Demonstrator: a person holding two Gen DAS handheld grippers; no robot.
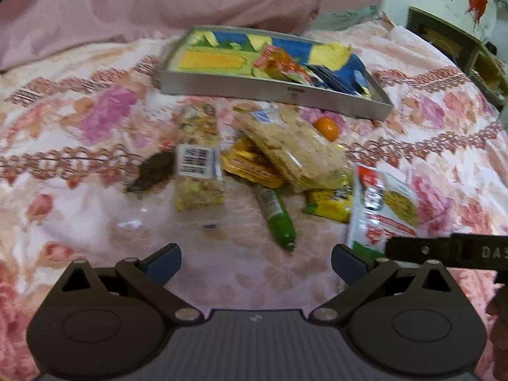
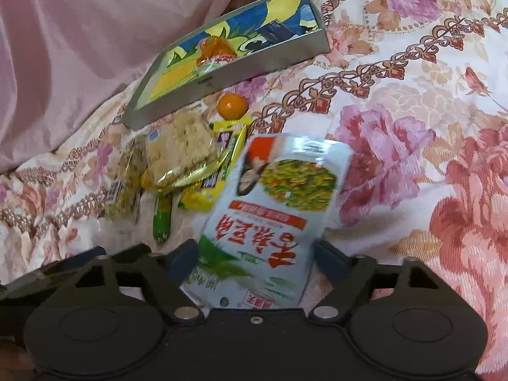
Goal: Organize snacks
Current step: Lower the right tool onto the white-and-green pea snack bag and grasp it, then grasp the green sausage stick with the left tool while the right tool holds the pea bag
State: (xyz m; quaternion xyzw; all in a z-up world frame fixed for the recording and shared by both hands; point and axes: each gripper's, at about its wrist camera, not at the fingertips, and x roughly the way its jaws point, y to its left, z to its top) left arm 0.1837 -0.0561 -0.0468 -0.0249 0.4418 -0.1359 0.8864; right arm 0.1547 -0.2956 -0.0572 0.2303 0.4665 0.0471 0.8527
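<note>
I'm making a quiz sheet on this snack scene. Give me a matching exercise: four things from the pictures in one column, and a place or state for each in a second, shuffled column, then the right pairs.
Things:
1. white pouch
2. orange ball
3. green stick
4. left gripper

Places or states:
A. open, nothing between its fingers
B. between the right gripper's fingers
C. on the bedspread beside the metal tray's near wall
D. lying in front of the snack pile, one end toward the camera

Pairs: 1-B, 2-C, 3-D, 4-A
</note>
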